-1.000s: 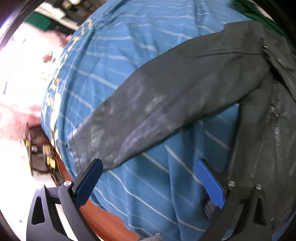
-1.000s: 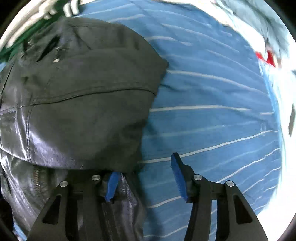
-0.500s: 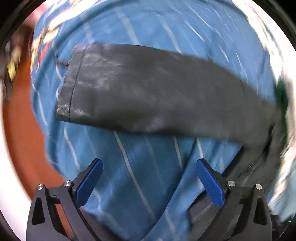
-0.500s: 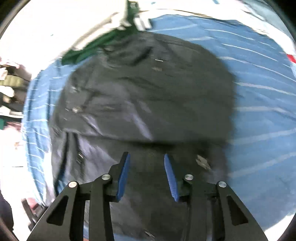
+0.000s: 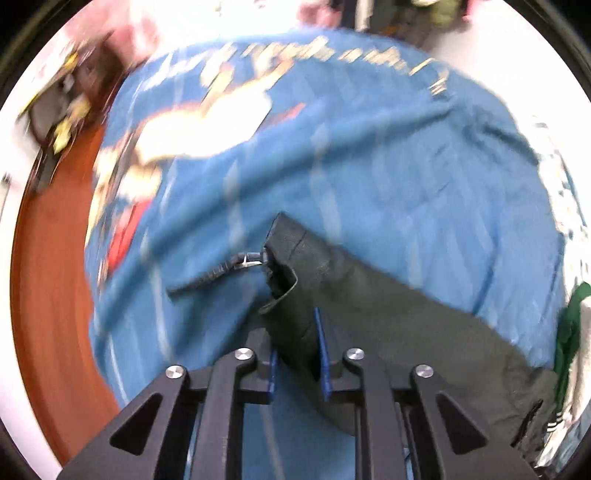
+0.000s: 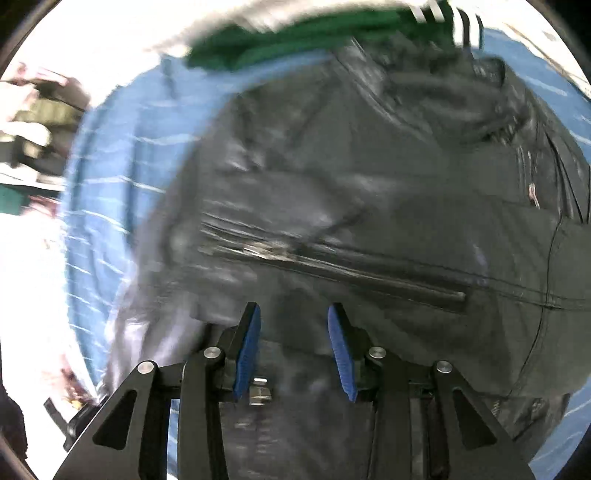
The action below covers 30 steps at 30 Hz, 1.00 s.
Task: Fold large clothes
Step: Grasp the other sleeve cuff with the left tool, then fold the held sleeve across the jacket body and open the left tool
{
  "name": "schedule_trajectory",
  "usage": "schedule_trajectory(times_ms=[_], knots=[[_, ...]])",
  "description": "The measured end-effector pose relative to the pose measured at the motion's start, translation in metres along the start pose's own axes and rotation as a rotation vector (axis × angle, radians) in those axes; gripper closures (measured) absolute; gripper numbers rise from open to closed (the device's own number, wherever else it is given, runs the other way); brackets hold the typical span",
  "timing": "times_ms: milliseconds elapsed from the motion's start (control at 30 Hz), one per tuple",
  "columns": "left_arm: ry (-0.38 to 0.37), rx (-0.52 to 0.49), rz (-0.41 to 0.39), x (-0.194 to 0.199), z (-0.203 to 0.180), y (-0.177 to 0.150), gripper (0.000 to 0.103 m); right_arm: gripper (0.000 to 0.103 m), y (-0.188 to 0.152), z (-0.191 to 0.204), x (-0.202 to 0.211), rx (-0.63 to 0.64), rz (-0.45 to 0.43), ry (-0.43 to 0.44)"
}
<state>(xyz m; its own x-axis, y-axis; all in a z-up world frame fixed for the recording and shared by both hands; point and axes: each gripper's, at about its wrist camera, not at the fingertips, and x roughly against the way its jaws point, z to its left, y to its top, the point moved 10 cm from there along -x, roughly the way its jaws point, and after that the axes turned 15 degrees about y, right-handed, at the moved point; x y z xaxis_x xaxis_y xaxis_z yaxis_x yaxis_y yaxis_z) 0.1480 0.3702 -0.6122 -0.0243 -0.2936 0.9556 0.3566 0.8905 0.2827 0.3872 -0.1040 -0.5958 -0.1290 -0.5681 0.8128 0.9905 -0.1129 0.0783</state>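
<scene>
Your left gripper point(image 5: 297, 349) is clamped narrow on the cuff end of the black leather jacket point(image 5: 388, 325), whose sleeve trails to the right across the blue striped sheet point(image 5: 369, 184). Your right gripper point(image 6: 293, 347) hangs partly parted over the jacket's body point(image 6: 369, 206), holding nothing; a green garment point(image 6: 295, 33) lies at the far edge

Jacket point(image 6: 369, 206) lying on a sheet point(image 5: 388, 173); its sleeve point(image 5: 369, 314) extends between left gripper point(image 5: 297, 345) pads; a garment point(image 6: 280, 40) lies beyond the jacket.
</scene>
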Motion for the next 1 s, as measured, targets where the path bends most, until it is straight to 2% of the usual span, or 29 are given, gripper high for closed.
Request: schedule_trajectory(times_ms=[133,200,233,267,300,333,367,400,433,467,500,533,567,700,733,767,800,833,900,1000], knots=[[-0.122,0.005,-0.089,0.02,-0.026,0.058,0.091,0.063,0.0,0.002,-0.038,-0.05,0.043,-0.013],[-0.189,0.012,-0.064,0.013,-0.036,0.072,0.091,0.063,-0.011,-0.015,-0.075,-0.056,0.159,-0.123],[-0.211,0.013,-0.046,0.011,-0.042,0.058,0.091,0.063,-0.013,-0.015,-0.078,-0.026,0.17,-0.156],[-0.243,0.009,-0.02,0.005,-0.043,0.055,0.085,0.063,-0.012,-0.009,-0.079,0.022,0.187,-0.199],[-0.255,0.001,0.004,-0.002,-0.041,0.046,0.085,0.063,-0.014,0.0,-0.079,0.065,0.229,-0.219],[-0.248,0.0,0.032,-0.005,-0.034,0.02,0.083,0.063,-0.016,0.007,-0.077,0.079,0.25,-0.197],[-0.272,0.017,0.079,-0.017,-0.03,0.009,0.08,0.061,-0.016,0.012,-0.072,0.081,0.254,-0.173],[-0.293,0.04,0.115,-0.025,-0.028,0.001,0.077,0.059,-0.016,0.015,-0.066,0.077,0.245,-0.158],[-0.323,0.078,0.168,-0.031,-0.026,-0.01,0.069,0.052,-0.015,0.017,-0.059,0.073,0.225,-0.149],[-0.383,0.129,0.213,-0.039,-0.025,-0.017,0.064,0.042,-0.015,0.017,-0.053,0.068,0.208,-0.143],[-0.433,0.172,0.215,-0.04,-0.024,-0.017,0.059,0.038,-0.015,0.015,-0.045,0.053,0.185,-0.139],[-0.468,0.199,0.206,-0.035,-0.023,-0.018,0.05,0.037,-0.015,0.014,-0.038,0.029,0.157,-0.129],[-0.483,0.215,0.199,-0.032,-0.024,-0.016,0.048,0.037,-0.015,0.012,-0.034,0.002,0.13,-0.119],[-0.395,0.194,0.14,-0.029,-0.035,-0.002,0.051,0.037,-0.011,-0.003,-0.029,-0.132,0.006,-0.075],[-0.345,0.167,0.106,-0.028,-0.039,0.004,0.059,0.037,-0.007,-0.011,-0.027,-0.154,-0.01,-0.067],[-0.289,0.131,0.071,-0.026,-0.041,0.009,0.088,0.045,-0.006,-0.013,-0.038,-0.18,-0.023,-0.037],[-0.25,0.085,0.042,-0.022,-0.045,0.016,0.089,0.054,-0.002,-0.015,-0.051,-0.189,-0.015,-0.027],[-0.229,0.05,0.014,-0.017,-0.049,0.023,0.091,0.068,-0.007,-0.018,-0.061,-0.19,0.003,-0.039],[-0.212,-0.007,-0.06,0.003,-0.057,0.039,0.093,0.068,-0.007,-0.017,-0.082,-0.159,0.019,-0.101],[-0.196,-0.126,-0.204,0.052,-0.072,0.057,0.094,0.068,-0.006,-0.01,-0.08,-0.116,0.04,-0.131]])
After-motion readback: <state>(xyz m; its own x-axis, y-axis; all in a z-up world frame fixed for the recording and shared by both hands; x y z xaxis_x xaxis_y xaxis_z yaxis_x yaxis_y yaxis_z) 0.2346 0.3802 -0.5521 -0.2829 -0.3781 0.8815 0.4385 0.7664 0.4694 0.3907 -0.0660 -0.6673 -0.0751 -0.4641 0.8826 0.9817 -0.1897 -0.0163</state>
